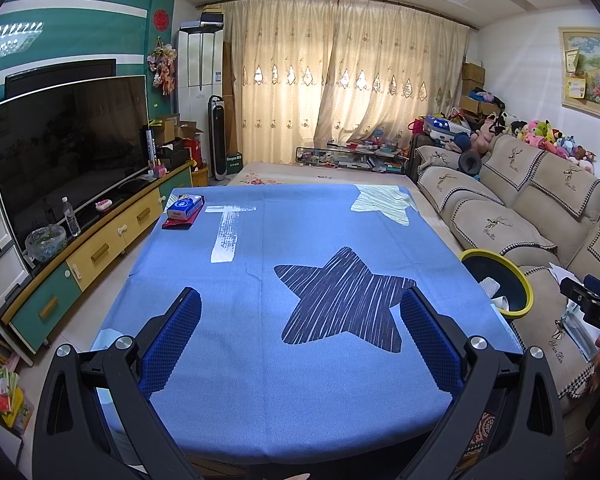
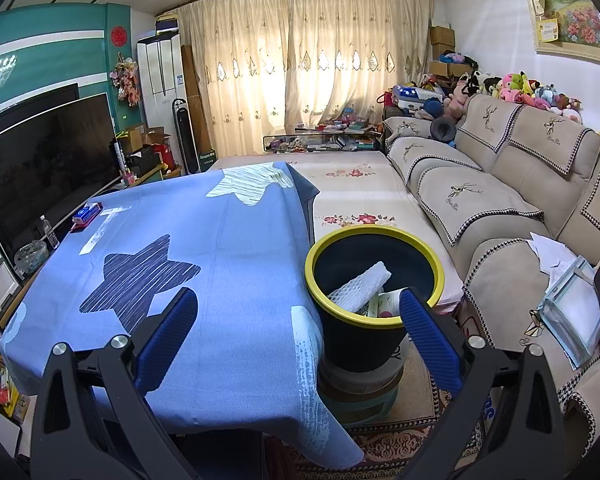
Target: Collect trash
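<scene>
A dark bin with a yellow rim (image 2: 374, 280) stands on a stool beside the table's right edge; in the left wrist view the bin (image 1: 496, 284) shows at the right. Inside lie a white foam net sleeve (image 2: 360, 286) and a printed wrapper (image 2: 386, 304). My right gripper (image 2: 300, 304) is open, held above the table's right edge just in front of the bin, its right finger overlapping the rim. My left gripper (image 1: 300, 308) hangs open over the blue star-patterned tablecloth (image 1: 300, 380), nothing between its fingers. A blue tissue box (image 1: 185, 206) on a red book lies at the far left corner.
A television (image 1: 68, 148) on a low cabinet runs along the left, with a water bottle (image 1: 71, 216). A beige sofa (image 2: 500, 208) lines the right, papers and a clear bag (image 2: 572, 312) on its seat. A flowered mat (image 2: 352, 196) and a cluttered glass table (image 2: 324, 140) lie beyond.
</scene>
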The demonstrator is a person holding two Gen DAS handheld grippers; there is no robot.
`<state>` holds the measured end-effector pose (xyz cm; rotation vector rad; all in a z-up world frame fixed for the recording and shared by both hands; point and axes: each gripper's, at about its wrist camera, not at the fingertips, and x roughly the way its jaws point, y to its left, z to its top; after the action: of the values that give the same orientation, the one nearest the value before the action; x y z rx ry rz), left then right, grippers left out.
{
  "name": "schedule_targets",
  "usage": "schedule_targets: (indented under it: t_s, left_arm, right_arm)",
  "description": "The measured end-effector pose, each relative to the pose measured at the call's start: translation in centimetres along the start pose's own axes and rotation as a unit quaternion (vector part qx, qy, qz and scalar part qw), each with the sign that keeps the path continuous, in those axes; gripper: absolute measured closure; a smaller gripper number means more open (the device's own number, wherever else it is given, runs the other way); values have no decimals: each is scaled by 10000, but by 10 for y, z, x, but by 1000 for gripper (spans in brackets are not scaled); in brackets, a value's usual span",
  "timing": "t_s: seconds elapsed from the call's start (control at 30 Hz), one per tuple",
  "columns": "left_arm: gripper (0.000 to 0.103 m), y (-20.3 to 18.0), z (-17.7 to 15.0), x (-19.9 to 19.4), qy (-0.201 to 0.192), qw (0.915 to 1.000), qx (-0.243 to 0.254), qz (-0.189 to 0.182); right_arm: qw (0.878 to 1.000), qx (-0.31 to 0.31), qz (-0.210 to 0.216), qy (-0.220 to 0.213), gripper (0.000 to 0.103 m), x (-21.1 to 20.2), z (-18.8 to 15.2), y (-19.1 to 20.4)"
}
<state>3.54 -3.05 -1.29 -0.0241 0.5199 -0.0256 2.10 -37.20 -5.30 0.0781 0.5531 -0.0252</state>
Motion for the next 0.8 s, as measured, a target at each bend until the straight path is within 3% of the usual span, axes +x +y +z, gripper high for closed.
schedule_targets:
  t_s: [0.8]
  left_arm:
    - [5,1,-4,17,120,9999,-102,-67]
  right_arm:
    - [9999,-15,11,124,7,10,-9,8]
